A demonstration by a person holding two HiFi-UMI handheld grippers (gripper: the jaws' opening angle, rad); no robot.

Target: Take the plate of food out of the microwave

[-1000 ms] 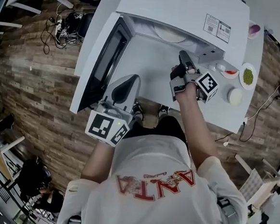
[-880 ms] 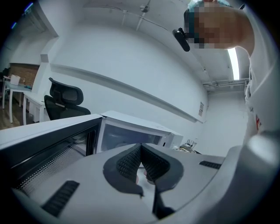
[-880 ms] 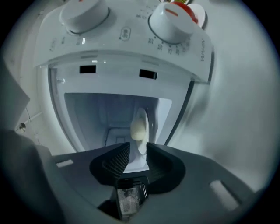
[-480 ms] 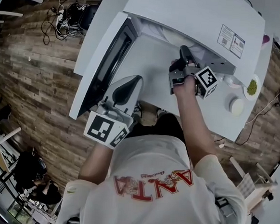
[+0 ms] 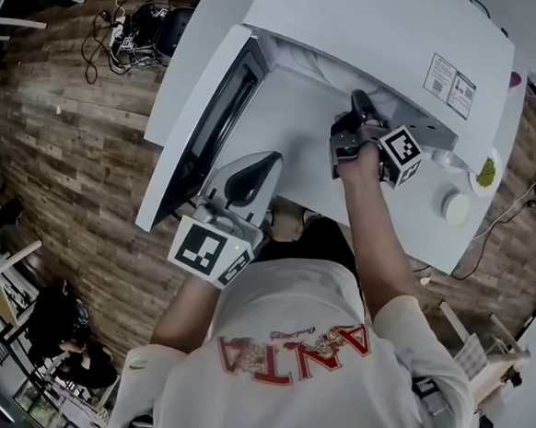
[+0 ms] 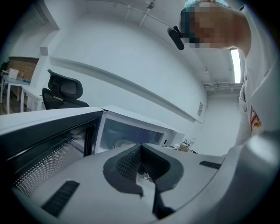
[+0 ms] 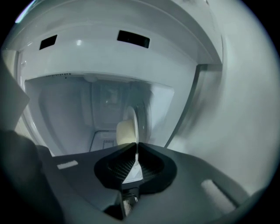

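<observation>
Closing right tongs [image 7: 136, 151] pinch the plate [image 7: 131, 114] of food [image 7: 124, 131] inside the microwave [image 5: 375, 28].

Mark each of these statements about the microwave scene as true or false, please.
1. The microwave door stands open. True.
2. The right gripper is empty. False: its fingers are closing on the rim of the plate.
3. The plate is inside the microwave. True.
4. The left gripper grips the door. False: its fingers are together with nothing between them, beside the door.
</observation>
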